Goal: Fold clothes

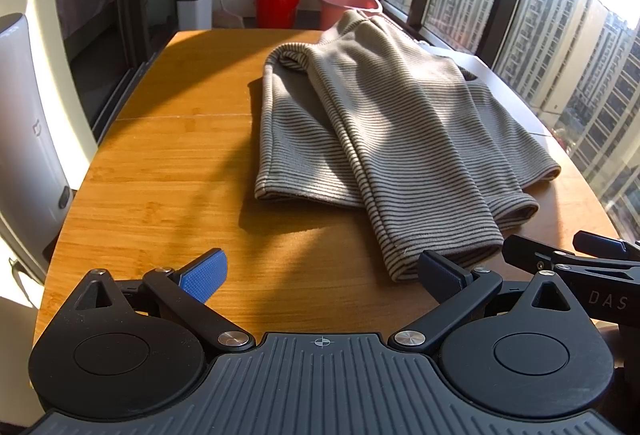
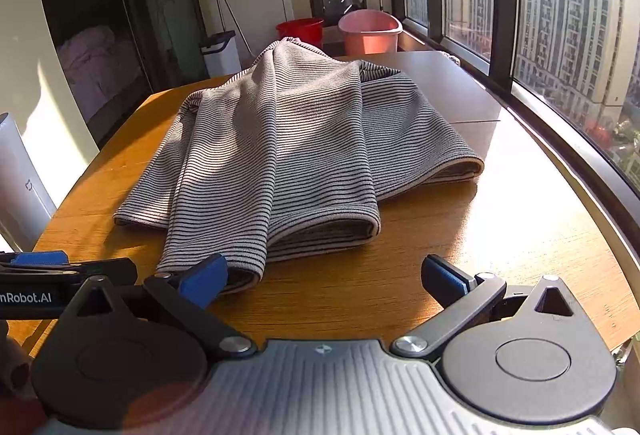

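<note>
A grey striped garment (image 1: 384, 123) lies partly folded on the wooden table (image 1: 160, 163), its sleeves laid over the body toward me. My left gripper (image 1: 322, 275) is open and empty, low over the table; its right fingertip is right at the near sleeve end. In the right wrist view the garment (image 2: 288, 155) fills the middle. My right gripper (image 2: 324, 277) is open and empty; its left fingertip is at the near sleeve cuff. Each gripper shows at the edge of the other's view.
A white appliance (image 1: 24, 139) stands left of the table. A white bin (image 1: 195, 5), a red bucket (image 1: 277, 3) and a pink bucket (image 1: 346, 5) stand beyond the far end. Windows (image 1: 540, 15) run along the right. A dark board (image 2: 452, 91) lies at the far right.
</note>
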{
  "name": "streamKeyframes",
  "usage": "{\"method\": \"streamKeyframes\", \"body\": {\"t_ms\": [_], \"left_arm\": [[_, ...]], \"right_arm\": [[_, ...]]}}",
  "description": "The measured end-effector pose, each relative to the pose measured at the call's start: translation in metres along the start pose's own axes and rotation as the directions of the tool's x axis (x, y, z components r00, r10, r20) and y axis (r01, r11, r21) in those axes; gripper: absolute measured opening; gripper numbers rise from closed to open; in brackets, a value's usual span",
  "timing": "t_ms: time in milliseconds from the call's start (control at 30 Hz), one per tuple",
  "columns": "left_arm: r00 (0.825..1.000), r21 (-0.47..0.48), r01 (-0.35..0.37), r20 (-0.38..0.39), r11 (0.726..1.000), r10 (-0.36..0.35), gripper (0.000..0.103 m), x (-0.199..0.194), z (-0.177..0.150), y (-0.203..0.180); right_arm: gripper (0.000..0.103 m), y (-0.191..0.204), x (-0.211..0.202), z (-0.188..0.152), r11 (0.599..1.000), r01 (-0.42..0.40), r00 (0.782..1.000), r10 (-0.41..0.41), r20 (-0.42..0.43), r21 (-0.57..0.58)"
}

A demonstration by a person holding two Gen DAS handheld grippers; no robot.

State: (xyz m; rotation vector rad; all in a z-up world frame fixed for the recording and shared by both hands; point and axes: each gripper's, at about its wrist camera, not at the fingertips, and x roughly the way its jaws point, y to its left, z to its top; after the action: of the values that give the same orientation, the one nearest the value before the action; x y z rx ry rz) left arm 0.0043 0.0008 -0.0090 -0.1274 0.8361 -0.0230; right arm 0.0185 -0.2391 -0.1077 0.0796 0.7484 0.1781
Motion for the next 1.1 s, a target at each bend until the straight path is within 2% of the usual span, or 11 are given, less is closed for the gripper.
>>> {"method": "streamKeyframes", "body": {"t_ms": [133,267,400,467,567,667,767,867,967,1033,1100], "left_arm": [[1.0,-0.003,0.012,-0.017,1.0,-0.012,0.103,0.004,0.002,0.002],[0.995,-0.011,0.088,-0.044,0.996,-0.089,0.103,0.016,0.011,0.007],[0.987,-0.013,0.162,-0.017,0.987,-0.162,0.103,0.03,0.029,0.011],[0.982,0.008,0.188,0.007,0.982,-0.189,0.103,0.038,0.041,0.008],[0.969,0.025,0.247,0.012,0.969,-0.248,0.103,0.059,0.061,0.004],[0.958,0.056,0.287,0.01,0.956,-0.287,0.103,0.084,0.082,-0.002],[0.947,0.1,0.318,0.007,0.943,-0.32,0.103,0.107,0.101,-0.008],[0.935,0.121,0.354,-0.025,0.927,-0.353,0.103,0.132,0.115,-0.011],[0.933,0.101,0.36,-0.011,0.927,-0.361,0.103,0.144,0.114,0.0],[0.922,0.098,0.383,0.015,0.919,-0.386,0.103,0.145,0.109,0.005],[0.913,0.124,0.398,0.04,0.909,-0.405,0.103,0.144,0.101,0.008]], "right_arm": [[0.103,-0.002,0.003,0.002,1.0,0.01,1.0,-0.01,0.003,-0.004],[0.103,-0.01,0.008,0.012,1.0,0.023,0.999,-0.023,0.026,0.005],[0.103,-0.033,0.018,0.028,0.991,-0.044,0.998,0.037,0.058,0.124],[0.103,-0.046,0.028,0.037,0.974,-0.11,0.993,0.1,0.063,0.196],[0.103,-0.059,0.044,0.051,0.954,-0.178,0.983,0.162,0.088,0.242],[0.103,-0.062,0.06,0.07,0.961,-0.198,0.973,0.168,0.161,0.194],[0.103,-0.057,0.081,0.096,0.97,-0.199,0.967,0.171,0.189,0.14],[0.103,-0.06,0.118,0.124,0.954,-0.251,0.962,0.227,0.154,0.164],[0.103,-0.071,0.162,0.135,0.927,-0.246,0.969,0.242,0.05,0.282],[0.103,-0.074,0.168,0.131,0.923,-0.258,0.966,0.239,0.099,0.287],[0.103,-0.068,0.168,0.128,0.936,-0.244,0.969,0.224,0.103,0.253]]}}
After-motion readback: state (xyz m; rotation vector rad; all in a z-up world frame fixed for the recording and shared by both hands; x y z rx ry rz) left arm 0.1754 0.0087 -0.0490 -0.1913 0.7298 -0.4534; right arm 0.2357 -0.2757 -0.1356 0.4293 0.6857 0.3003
